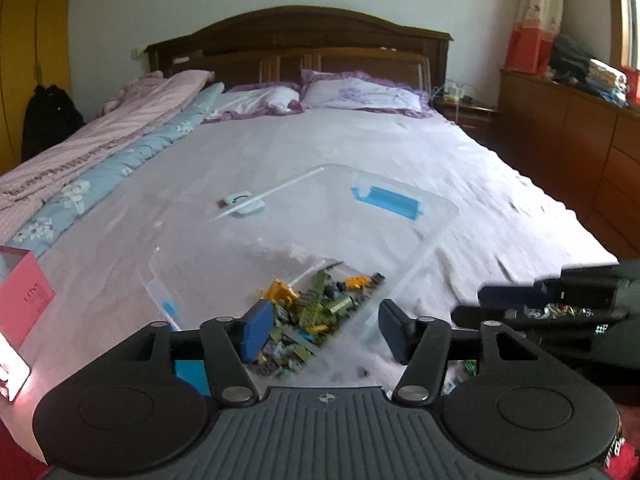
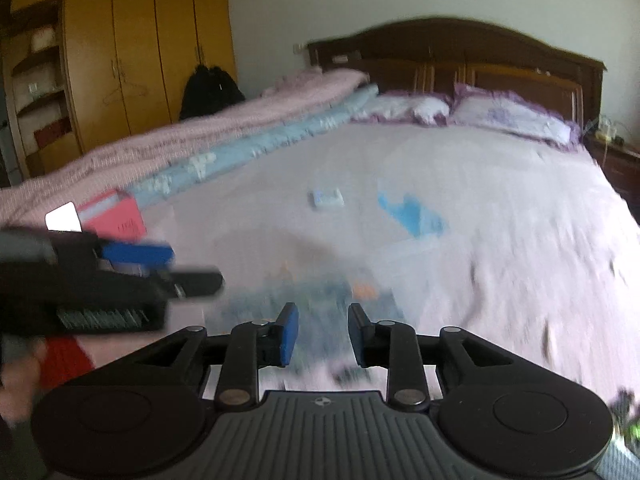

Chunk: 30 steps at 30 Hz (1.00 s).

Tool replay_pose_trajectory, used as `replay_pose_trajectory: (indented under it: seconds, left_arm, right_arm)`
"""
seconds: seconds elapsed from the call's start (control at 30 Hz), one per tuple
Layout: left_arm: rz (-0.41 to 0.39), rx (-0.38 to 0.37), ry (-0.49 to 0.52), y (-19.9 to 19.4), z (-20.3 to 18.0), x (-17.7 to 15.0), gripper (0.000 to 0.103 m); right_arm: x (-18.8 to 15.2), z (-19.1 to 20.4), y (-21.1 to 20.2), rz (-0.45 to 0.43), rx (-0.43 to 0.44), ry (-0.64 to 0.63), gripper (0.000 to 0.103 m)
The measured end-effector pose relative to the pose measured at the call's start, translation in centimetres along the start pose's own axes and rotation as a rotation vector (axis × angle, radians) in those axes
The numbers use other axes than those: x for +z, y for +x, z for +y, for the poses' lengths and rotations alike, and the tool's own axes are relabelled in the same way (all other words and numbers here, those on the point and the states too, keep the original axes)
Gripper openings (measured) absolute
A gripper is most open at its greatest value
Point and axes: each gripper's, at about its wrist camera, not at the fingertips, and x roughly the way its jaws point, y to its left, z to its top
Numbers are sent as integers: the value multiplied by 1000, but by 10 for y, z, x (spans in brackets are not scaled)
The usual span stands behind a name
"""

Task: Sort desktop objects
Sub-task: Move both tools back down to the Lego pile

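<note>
On the bed [image 1: 360, 148], a clear bin [image 1: 400, 216] holds toy bricks [image 1: 316, 312]. Both the left hand-held gripper [image 1: 320, 330] and right hand-held gripper [image 2: 323, 334] hover open and empty, apparently mid-sort; next, picking a remaining piece.

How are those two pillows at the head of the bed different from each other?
The left pillow looks crumpled and sunken, while the right pillow lies plumper and smoother. The right pillow shows a pale purple flower print on top; the left pillow's top looks mostly plain white. Both are white with purple frilled edges and lie side by side against the dark wooden headboard.
</note>
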Motion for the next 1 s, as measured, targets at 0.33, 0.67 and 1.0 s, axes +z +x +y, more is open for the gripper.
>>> replay_pose_trajectory:
  seconds: [0.33, 0.67, 1.0]
  left_arm:
    - [-1, -72, 137, -36, -36, -45, 65]
    - [158, -153, 184, -9, -70, -99, 64]
    - [230, -131, 165, 21, -67, -114, 62]
  right_arm:
    - [-76, -24, -4, 157, -20, 96, 30]
    - [-114, -19, -20, 216, -59, 61, 30]
    - [-125, -14, -24, 236, -62, 44, 30]
